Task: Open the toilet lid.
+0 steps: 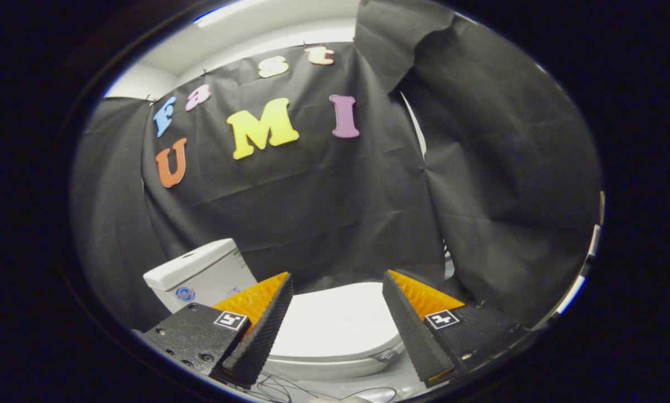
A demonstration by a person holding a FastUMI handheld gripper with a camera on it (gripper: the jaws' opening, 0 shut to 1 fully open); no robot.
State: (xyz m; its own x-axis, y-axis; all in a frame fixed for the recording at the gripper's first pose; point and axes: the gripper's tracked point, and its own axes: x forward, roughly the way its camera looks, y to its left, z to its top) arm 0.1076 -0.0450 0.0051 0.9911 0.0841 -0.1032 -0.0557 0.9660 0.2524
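Gripper (337, 288) hovers with jaws spread wide and holding nothing, above the closed toilet lid (335, 327), the tank (200, 274) beside its far edge.

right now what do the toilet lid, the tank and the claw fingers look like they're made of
Toilet lid: smooth glossy white, probably hard plastic; it lies closed and shines evenly between the fingers.
Tank: white and glossy with rounded edges, ceramic or plastic; the look leaves it open.
Claw fingers: open, with black ribbed faces that look rubbery and orange ridged sides, likely moulded plastic.
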